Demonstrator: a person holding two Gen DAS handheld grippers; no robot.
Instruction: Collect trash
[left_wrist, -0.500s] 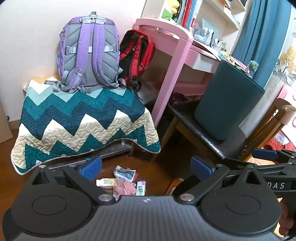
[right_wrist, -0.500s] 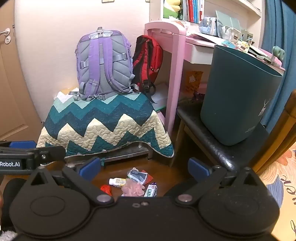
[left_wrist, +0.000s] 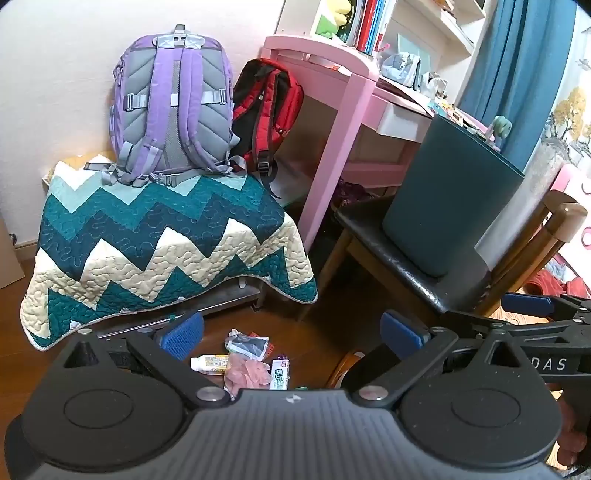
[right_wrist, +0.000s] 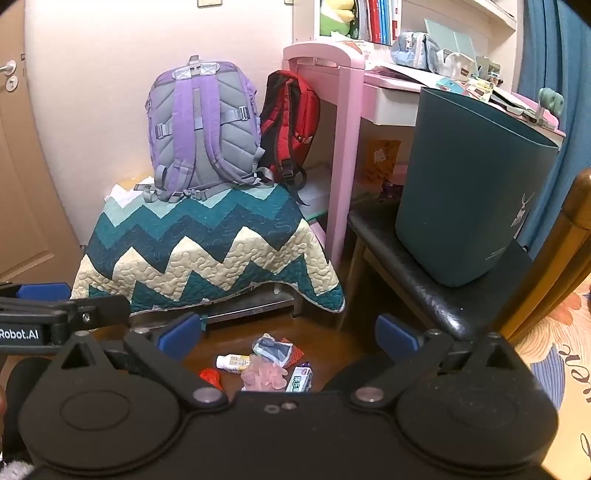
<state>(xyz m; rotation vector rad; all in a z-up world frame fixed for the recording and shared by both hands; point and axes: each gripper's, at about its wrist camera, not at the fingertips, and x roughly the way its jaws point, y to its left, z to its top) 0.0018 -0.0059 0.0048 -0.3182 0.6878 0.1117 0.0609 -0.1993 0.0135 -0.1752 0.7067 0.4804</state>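
Trash pile (left_wrist: 246, 360) unmoved on floor, both grippers' jaws still wide

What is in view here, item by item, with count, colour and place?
trash pieces: several, mixed colours, in a small pile on the wooden floor
small bottle: one, white, left side of the pile
pink glove: one, front of the pile
bin: one, dark teal, upright on the chair seat
chair: one, black seat, wooden frame, beside the desk
desk: one, pink, cluttered top
quilt: one, teal and cream zigzag, draped over low furniture
purple backpack: one, standing on the quilt
red backpack: one, between the purple backpack and the desk
left tongs: open, empty, above the pile
right tongs: open, empty, above the pile
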